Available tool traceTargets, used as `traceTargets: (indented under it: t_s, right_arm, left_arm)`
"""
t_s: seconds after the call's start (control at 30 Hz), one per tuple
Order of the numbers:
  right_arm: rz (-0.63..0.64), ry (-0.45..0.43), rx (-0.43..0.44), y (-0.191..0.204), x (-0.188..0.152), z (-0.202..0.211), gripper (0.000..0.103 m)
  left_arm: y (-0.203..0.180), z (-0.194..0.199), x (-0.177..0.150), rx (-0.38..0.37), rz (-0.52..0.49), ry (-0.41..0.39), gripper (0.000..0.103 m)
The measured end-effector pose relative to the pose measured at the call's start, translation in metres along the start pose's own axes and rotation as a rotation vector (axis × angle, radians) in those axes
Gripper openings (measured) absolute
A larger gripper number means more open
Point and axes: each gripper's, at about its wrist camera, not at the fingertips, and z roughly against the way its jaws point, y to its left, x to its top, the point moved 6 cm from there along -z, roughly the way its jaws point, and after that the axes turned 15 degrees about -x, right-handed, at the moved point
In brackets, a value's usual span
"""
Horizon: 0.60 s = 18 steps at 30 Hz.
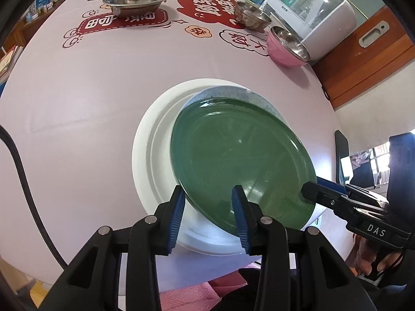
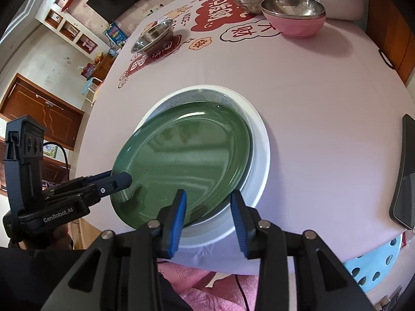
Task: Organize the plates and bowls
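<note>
Looking down both grippers, I see the green plate (image 1: 241, 160) lying tilted on a stack: a pale blue-grey plate (image 1: 230, 91) shows under its far edge, and a white plate (image 1: 150, 150) sits at the bottom, near the table's front edge. My left gripper (image 1: 208, 216) straddles the green plate's near rim, jaws partly apart; I cannot tell whether the pads press on it. My right gripper (image 2: 208, 216) stands partly open over the near rim at the other side, its pads clear of the plate.

Around the stack the pink tablecloth (image 1: 77, 108) is printed with red cartoon lettering. At the far side stand a wide steel bowl (image 1: 136, 0), a smaller steel bowl (image 1: 251, 15) and a pink bowl (image 1: 286, 45) with a steel lining. A dark phone (image 2: 406, 171) lies flat to the right, well apart from the plates. A black cable (image 1: 18, 181) hangs at the left edge.
</note>
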Motion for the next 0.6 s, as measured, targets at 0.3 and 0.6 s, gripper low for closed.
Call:
traceTargets:
  t_s: [0.3,0.6]
  right_arm:
    - [-0.051,-0.081,-0.053,0.007,0.015,0.014,0.057]
    - [-0.037,-0.149,-0.080,0.039,0.039,0.022,0.063]
  left_arm:
    - [0.004,0.021,0.020,-0.027,-0.072,-0.003,0.046]
    - [-0.004,0.056,0.056,-0.020,-0.201,-0.009,0.065]
